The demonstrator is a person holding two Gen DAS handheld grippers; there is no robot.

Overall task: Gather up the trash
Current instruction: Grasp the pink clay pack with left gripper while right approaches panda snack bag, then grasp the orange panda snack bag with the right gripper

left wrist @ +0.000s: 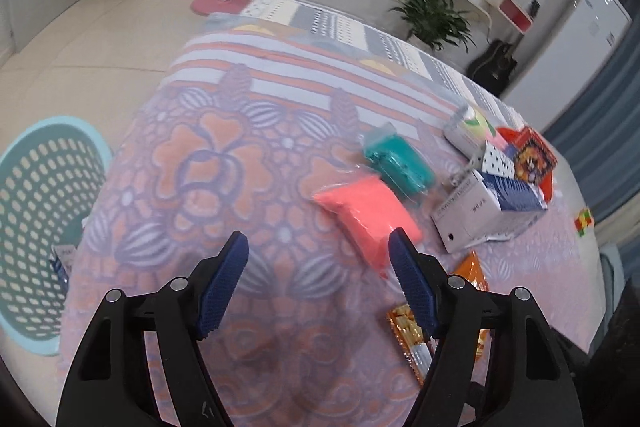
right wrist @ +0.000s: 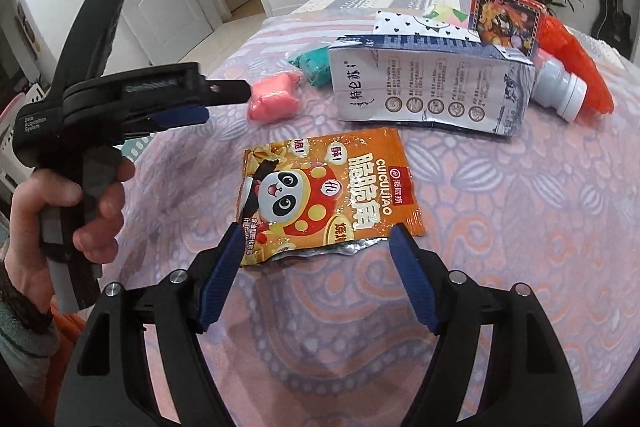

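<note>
Orange snack bag lies flat near our bed edge; our right gripper spreads to straddle it, left gripper spread, empty.

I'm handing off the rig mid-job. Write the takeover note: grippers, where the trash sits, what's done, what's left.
Left gripper: open, empty, above the blanket near the pink packet.
Right gripper: open, empty, lined up on the torn orange snack bag.
Also on the blanket: teal packet, milk carton, white bottle, red box.
Teal basket on the floor, something small inside; hard to identify.
Left: everything on the blanket, snack bag likely first.
</note>
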